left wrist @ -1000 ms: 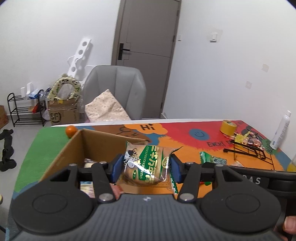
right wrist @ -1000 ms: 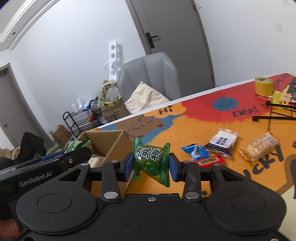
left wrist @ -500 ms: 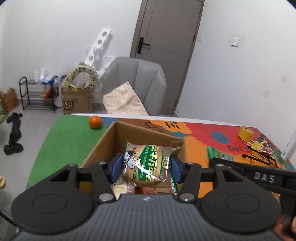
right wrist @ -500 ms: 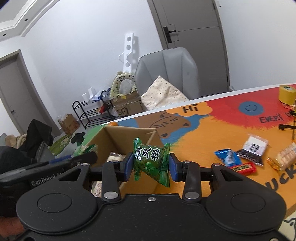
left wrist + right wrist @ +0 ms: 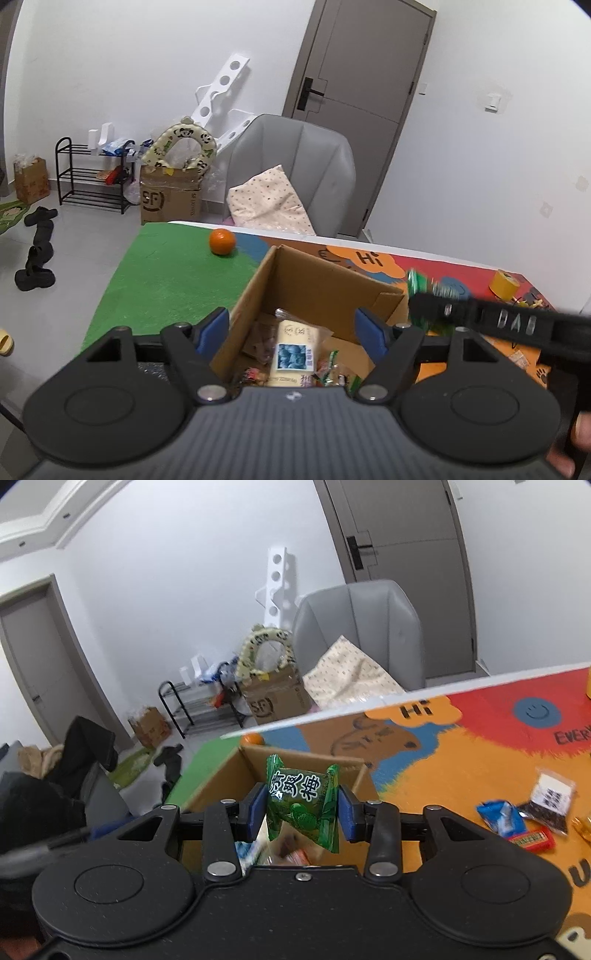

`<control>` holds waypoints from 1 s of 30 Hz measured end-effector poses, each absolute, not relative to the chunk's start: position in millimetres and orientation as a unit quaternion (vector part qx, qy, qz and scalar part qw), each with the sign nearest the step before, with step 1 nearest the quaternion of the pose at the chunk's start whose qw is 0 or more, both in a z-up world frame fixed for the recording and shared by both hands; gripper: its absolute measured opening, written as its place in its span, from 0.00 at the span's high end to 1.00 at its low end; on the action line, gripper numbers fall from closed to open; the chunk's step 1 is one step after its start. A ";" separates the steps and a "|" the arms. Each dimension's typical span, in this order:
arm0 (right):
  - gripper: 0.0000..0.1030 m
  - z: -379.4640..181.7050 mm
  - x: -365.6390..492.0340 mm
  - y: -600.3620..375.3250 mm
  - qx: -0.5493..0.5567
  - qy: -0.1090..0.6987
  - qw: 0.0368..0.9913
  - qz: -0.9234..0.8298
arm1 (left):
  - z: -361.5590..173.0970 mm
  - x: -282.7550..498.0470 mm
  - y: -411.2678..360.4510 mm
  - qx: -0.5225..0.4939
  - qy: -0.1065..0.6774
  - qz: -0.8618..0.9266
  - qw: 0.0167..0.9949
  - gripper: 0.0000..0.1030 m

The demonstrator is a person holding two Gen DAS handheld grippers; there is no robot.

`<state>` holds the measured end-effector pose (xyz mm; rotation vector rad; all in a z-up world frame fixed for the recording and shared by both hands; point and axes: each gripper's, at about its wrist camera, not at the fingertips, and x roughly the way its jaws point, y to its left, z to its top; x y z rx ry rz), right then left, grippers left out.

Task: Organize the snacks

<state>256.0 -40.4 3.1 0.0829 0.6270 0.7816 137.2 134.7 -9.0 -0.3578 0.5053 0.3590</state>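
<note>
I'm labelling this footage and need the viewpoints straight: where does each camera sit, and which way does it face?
Left wrist view: on the left hand-held gripper, looking down into the cardboard box; jaws open and empty, having just opened; fingers show at lower right.
Right wrist view: on the right hand-held gripper, facing the box; the green candy packet sits between its jaws, which have just been opening.
Shared: box, orange, grey chair, colourful table mat.

Open cardboard box [image 5: 317, 291] w/ snack packs inside; green candy bag [image 5: 303, 801] upright above it.
</note>
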 end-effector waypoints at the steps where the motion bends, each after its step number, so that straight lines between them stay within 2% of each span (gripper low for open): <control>1: 0.44 4.1 257.7 -41.0 0.046 0.301 0.875 0.377 | -9.6 135.9 135.9 -0.177 0.248 0.177 0.936 0.28; 2: 0.35 4.6 258.4 -42.8 0.051 0.301 0.874 0.377 | -9.8 134.9 137.2 -0.179 0.249 0.178 0.935 0.25; 3: 0.33 5.0 258.2 -45.3 0.054 0.298 0.876 0.376 | -9.8 134.4 138.7 -0.179 0.251 0.180 0.934 0.24; 9: 0.33 0.0 255.0 -66.0 0.059 0.309 0.878 0.362 | -9.2 131.9 131.9 -0.171 0.252 0.187 0.934 0.15; 13: 0.25 -5.5 251.2 -81.7 0.058 0.312 0.882 0.347 | -9.0 134.4 120.9 -0.165 0.255 0.182 0.935 0.10; 19: 0.22 -11.9 252.8 -108.6 0.065 0.322 0.888 0.322 | -8.9 142.6 98.7 -0.151 0.262 0.167 0.938 0.08; 23: 0.10 -13.0 251.8 -130.1 0.069 0.315 0.895 0.309 | -9.7 151.1 80.4 -0.138 0.270 0.155 0.940 0.07; 30: 0.03 -14.9 256.8 -165.9 0.090 0.317 0.898 0.291 | -9.5 164.8 45.0 -0.112 0.287 0.127 0.943 0.07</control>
